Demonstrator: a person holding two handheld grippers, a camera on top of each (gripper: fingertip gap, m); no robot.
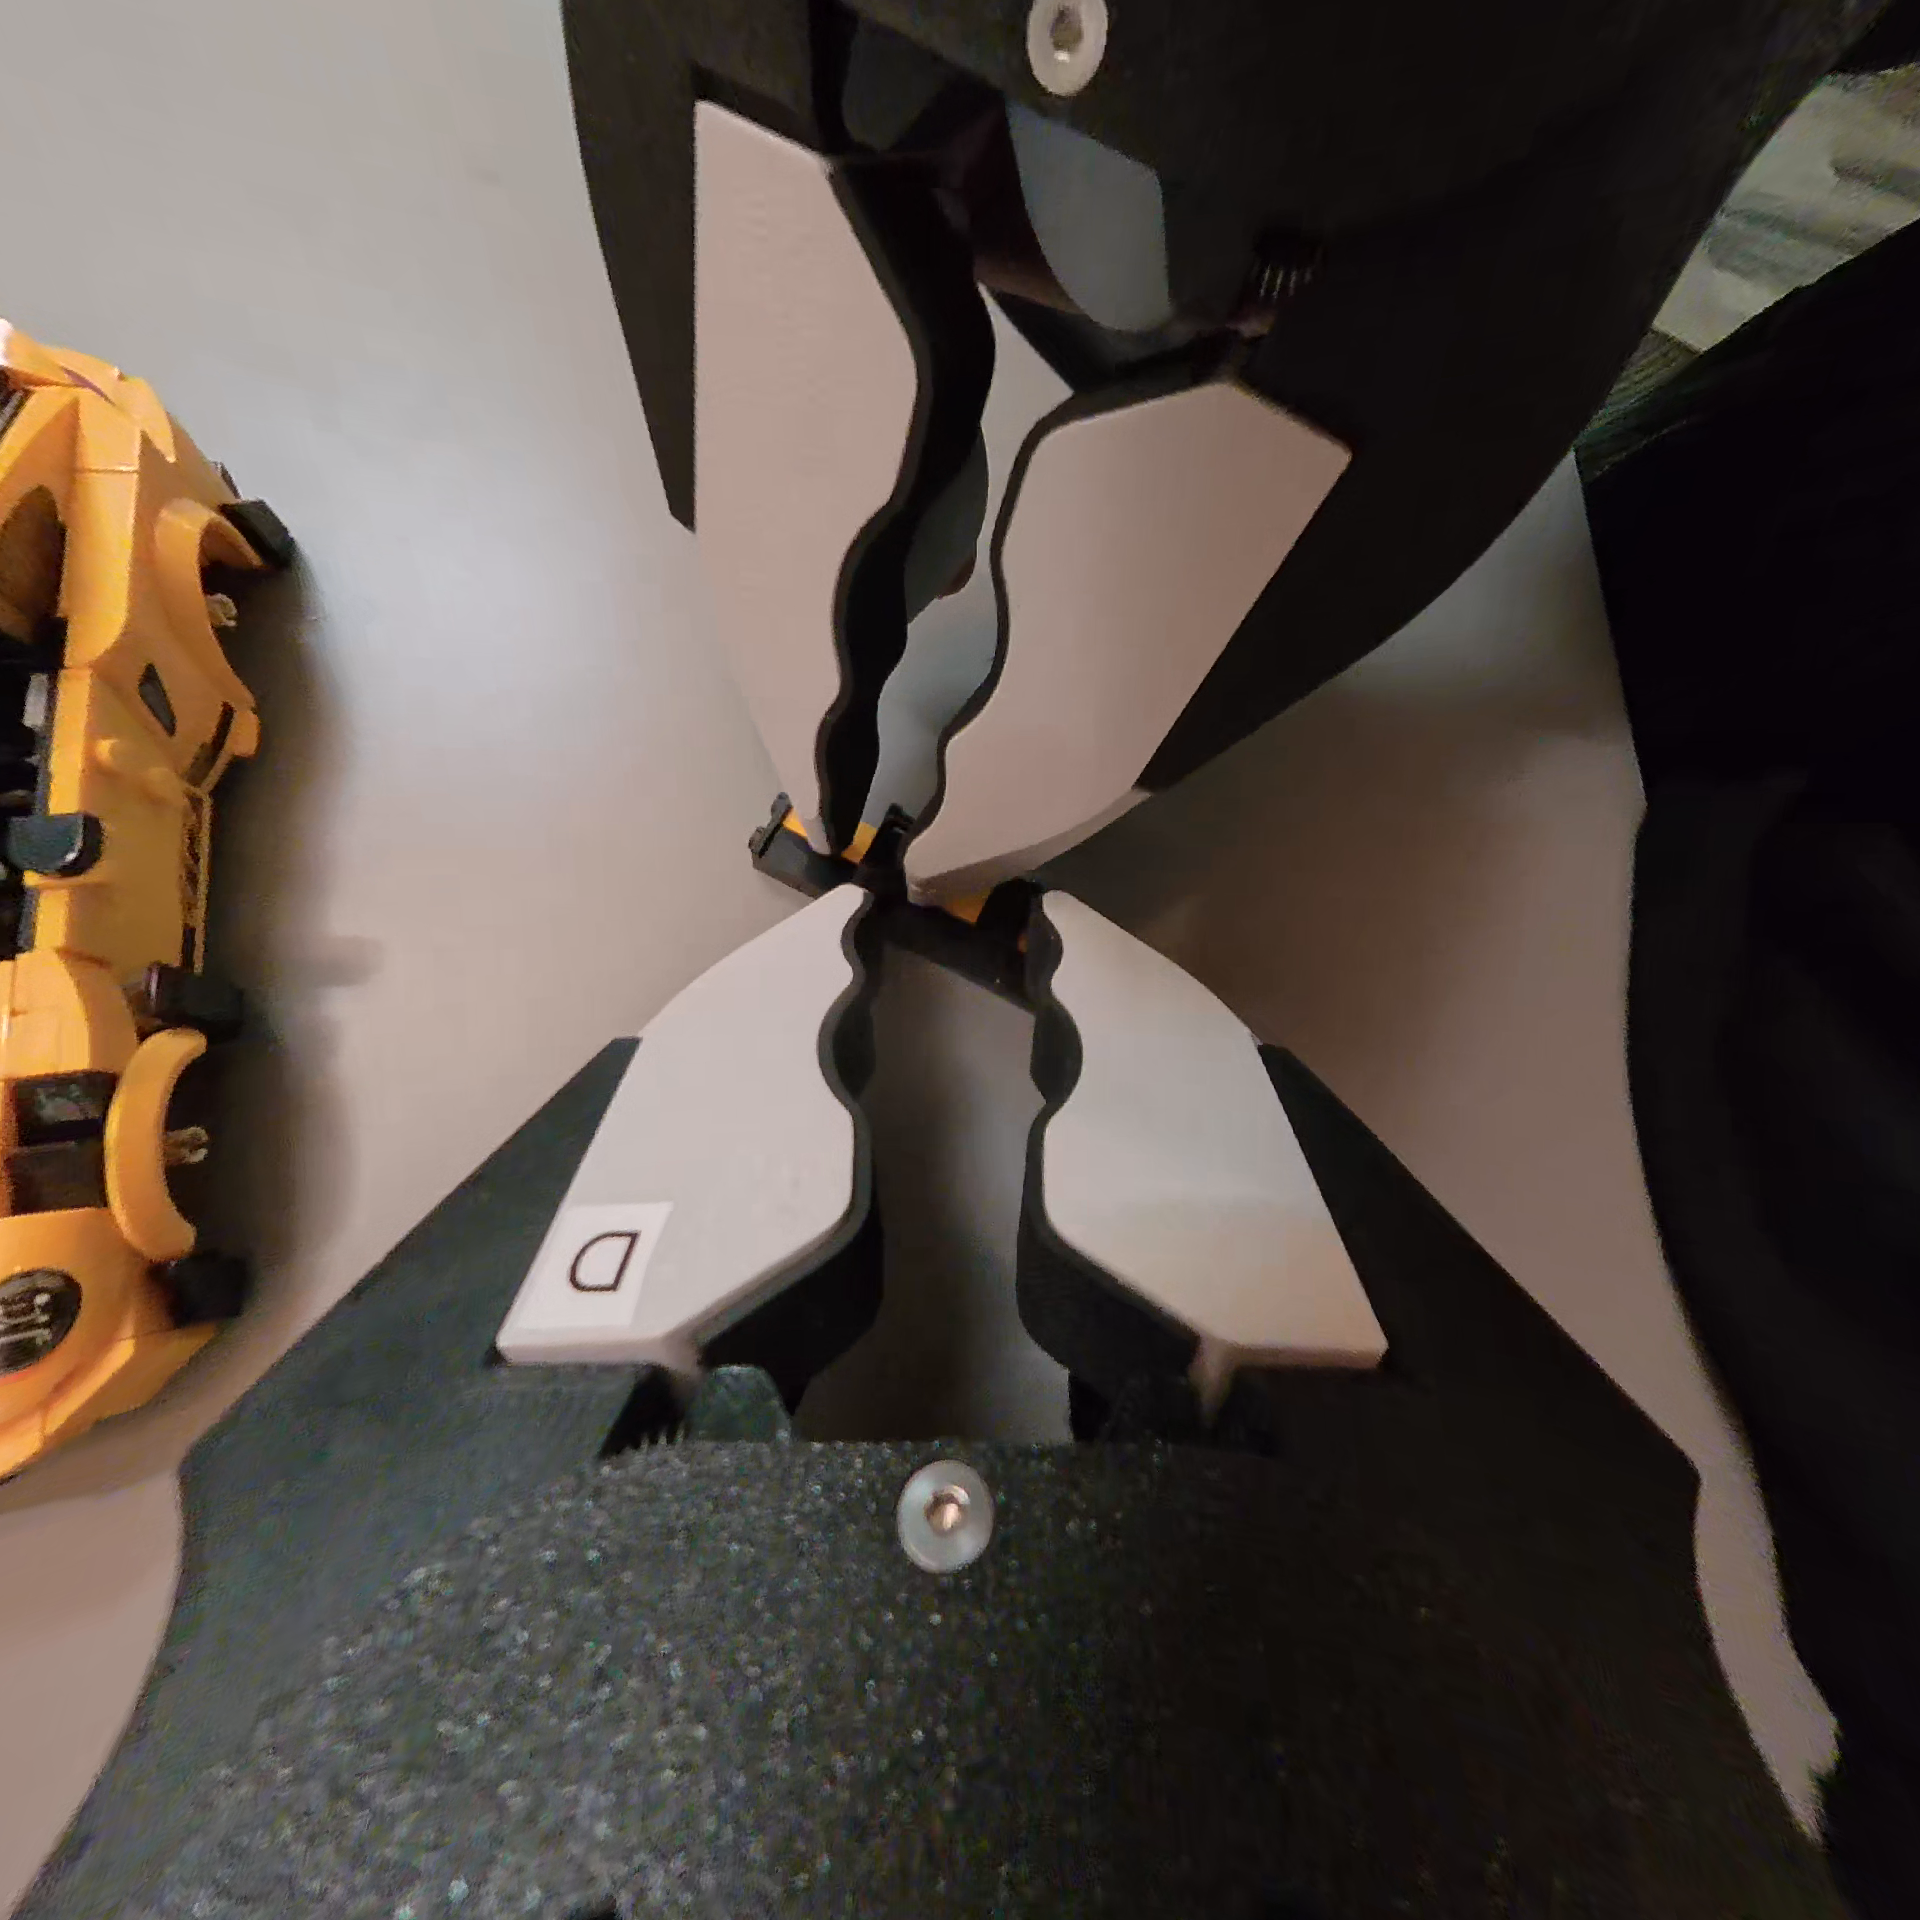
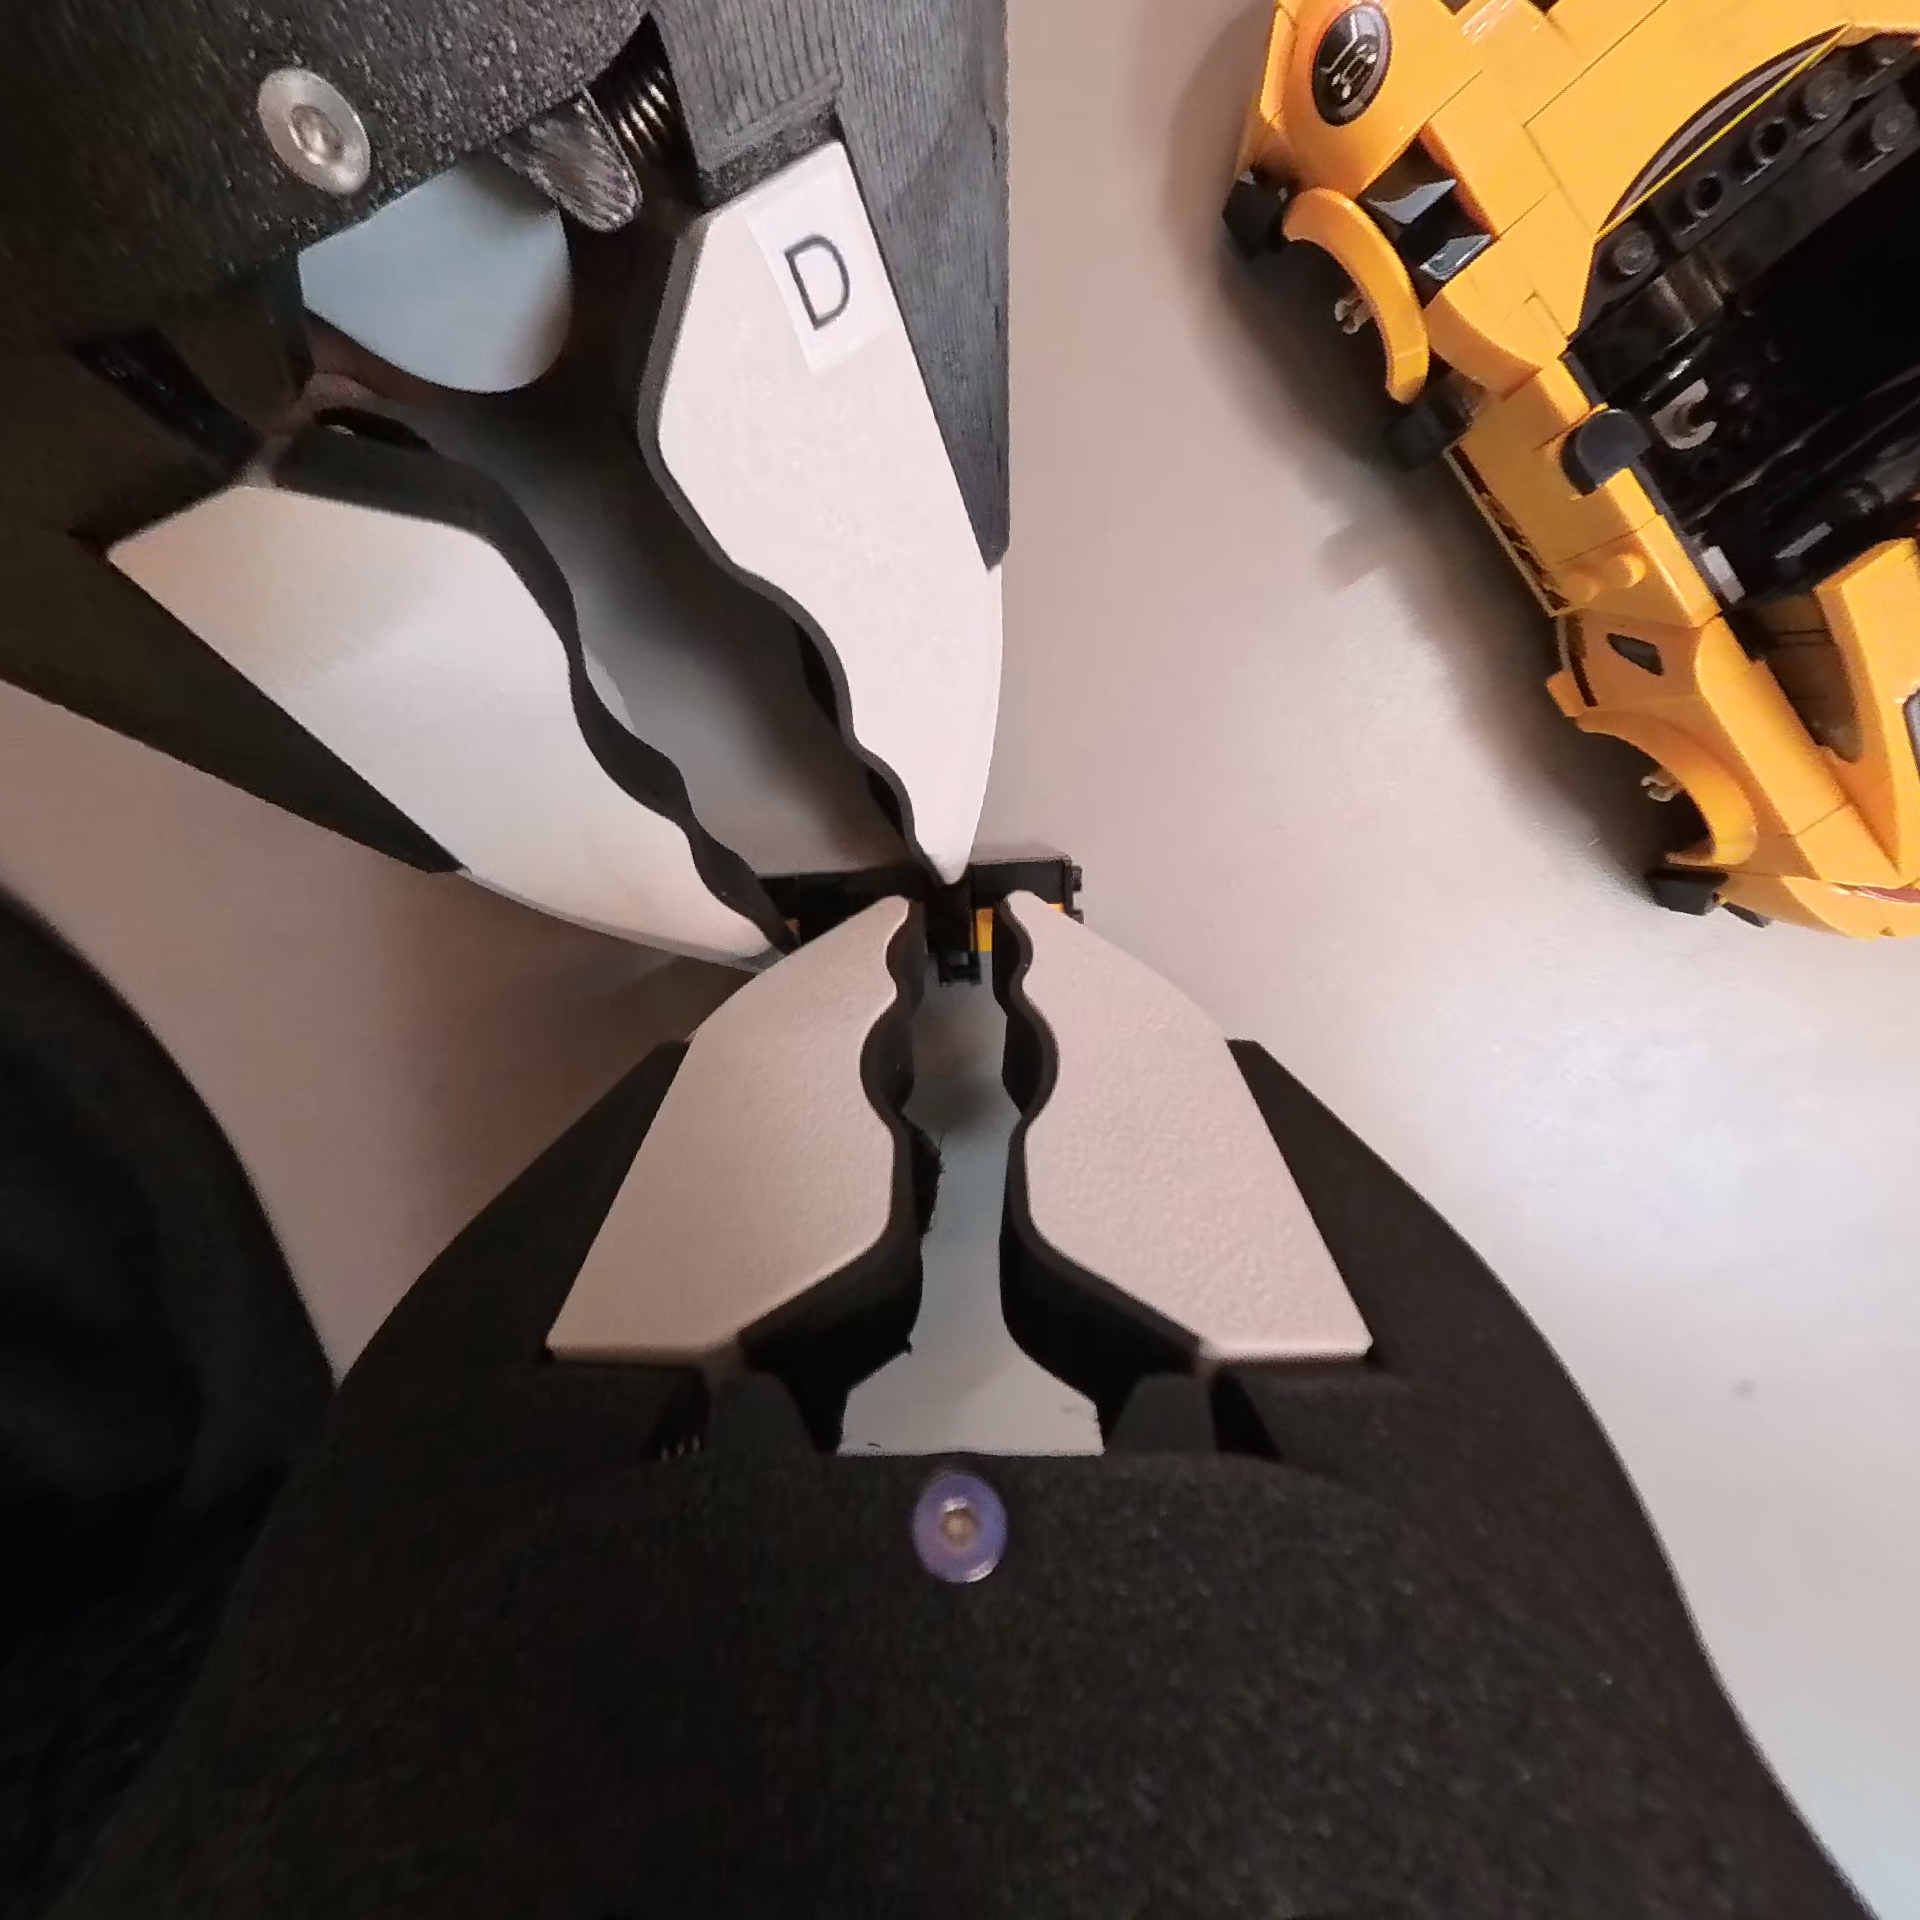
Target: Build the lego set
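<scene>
Small black-and-yellow lego piece (image 1: 914, 914) pinched jointly by left tongs (image 1: 945, 925) and right tongs (image 2: 951, 925); yellow car (image 2: 1621, 436) nearby

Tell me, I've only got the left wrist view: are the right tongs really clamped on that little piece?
Observer: Yes. The right wrist view shows the right tongs shut on the small black-and-yellow piece, with its narrow black end between the tips.
Operator: And the car? My view cuts it off at the edge.
Observer: The yellow car has an open top, and you can see its black studded interior.
</scene>
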